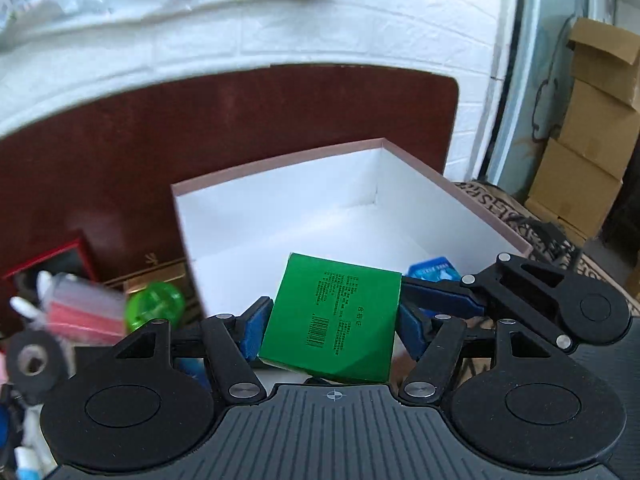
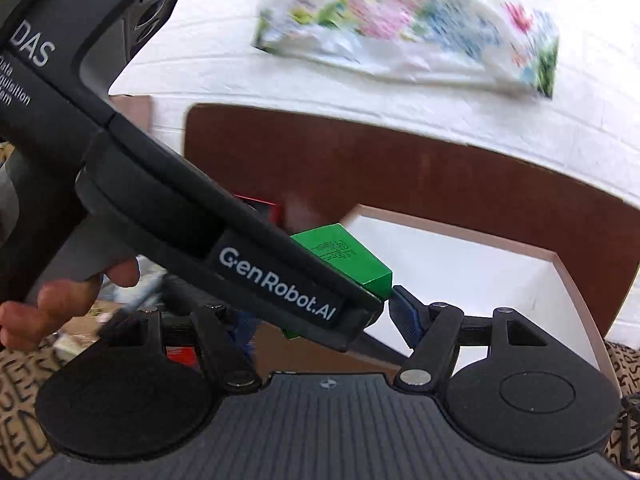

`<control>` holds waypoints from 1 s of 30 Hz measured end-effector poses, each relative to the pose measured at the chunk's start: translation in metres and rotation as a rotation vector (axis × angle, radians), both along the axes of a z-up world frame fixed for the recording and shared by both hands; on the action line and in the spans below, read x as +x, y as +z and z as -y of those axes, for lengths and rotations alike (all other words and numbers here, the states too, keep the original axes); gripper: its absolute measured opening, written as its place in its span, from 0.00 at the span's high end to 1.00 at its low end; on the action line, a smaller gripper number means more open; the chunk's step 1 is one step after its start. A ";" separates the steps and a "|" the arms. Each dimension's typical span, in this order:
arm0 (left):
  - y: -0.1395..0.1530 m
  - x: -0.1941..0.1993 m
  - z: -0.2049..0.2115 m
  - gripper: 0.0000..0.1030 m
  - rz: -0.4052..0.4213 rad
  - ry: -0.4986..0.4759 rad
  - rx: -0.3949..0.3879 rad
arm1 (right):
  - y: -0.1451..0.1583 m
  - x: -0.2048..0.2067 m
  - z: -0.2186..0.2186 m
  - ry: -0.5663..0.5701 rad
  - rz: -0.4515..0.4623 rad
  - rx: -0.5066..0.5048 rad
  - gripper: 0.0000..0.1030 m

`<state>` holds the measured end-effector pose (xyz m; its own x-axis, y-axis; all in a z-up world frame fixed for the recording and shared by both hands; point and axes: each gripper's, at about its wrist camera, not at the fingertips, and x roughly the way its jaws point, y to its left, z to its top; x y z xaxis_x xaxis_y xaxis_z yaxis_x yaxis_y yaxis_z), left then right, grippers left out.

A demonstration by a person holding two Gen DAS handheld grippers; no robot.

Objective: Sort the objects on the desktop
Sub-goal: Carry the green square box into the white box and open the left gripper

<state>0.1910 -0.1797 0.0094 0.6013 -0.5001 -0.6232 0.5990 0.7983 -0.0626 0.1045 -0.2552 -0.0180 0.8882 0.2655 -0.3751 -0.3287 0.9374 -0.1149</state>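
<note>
Left gripper (image 1: 331, 322) pinching green carton (image 1: 334, 318), held above near rim of white storage box (image 1: 248, 216); box interior lies directly ahead (drop path forward-down). Right gripper (image 2: 324, 320) spread, empty, beside carton.

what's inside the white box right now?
In the left wrist view, the white box shows bare white floor and walls plus one blue packet near its front right. The green carton, held in the left claw, covers the front of the floor, so that part is unseen.
</note>
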 end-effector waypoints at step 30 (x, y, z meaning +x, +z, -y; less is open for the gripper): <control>-0.024 0.048 -0.003 0.00 -0.086 0.053 -0.074 | -0.031 0.064 0.021 -0.103 -0.067 0.001 0.00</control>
